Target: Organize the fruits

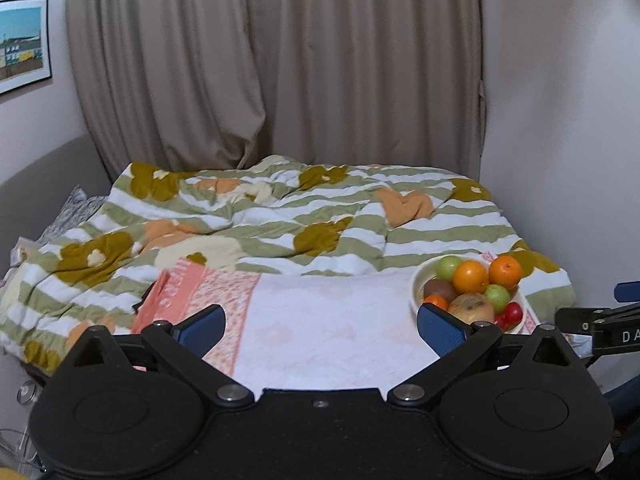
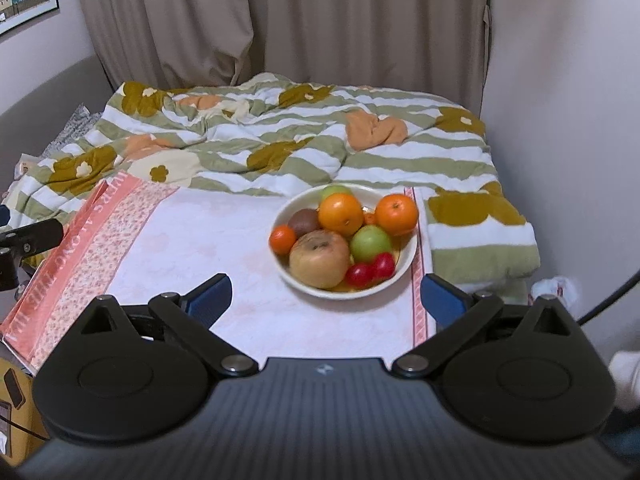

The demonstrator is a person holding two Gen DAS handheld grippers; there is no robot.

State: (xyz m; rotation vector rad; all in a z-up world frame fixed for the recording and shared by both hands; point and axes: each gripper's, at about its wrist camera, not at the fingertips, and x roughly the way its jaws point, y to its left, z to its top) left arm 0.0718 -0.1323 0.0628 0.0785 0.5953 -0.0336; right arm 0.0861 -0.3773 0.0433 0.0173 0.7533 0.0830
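White ceramic, a shallow bowl [image 2: 402,258] holds all the fruit in sight: two oranges [image 2: 341,208], a green apple [image 2: 371,242], a second green one at the back, a brown kiwi [image 2: 304,221], a small tangerine [image 2: 282,239], a large bruised apple [image 2: 319,258] and two small red fruits [image 2: 370,270]. It sits on a pale pink towel [image 2: 208,248] with a salmon floral border, spread flat over the bed, probably to give a firm, clean patch amid the rumpled striped duvet [image 2: 288,148]. No fruit lies loose on the towel or the duvet, so the pile fits both a gathered-up finish and a heap waiting to be sorted out onto the cloth; the pictures do not settle which.

Both tools hover low over the near edge of the towel, pointing along the bed toward the curtain [image 2: 280,20]. The right gripper [image 2: 326,294] has its blue-padded fingers spread wide with nothing between them, the bowl just ahead and slightly right of centre. The left gripper [image 1: 320,322] is likewise spread and empty, aimed at bare towel, with the bowl [image 1: 418,280] off by its right finger. Each shows at the edge of the other's view, so they are side by side, level, neither touching the bowl.
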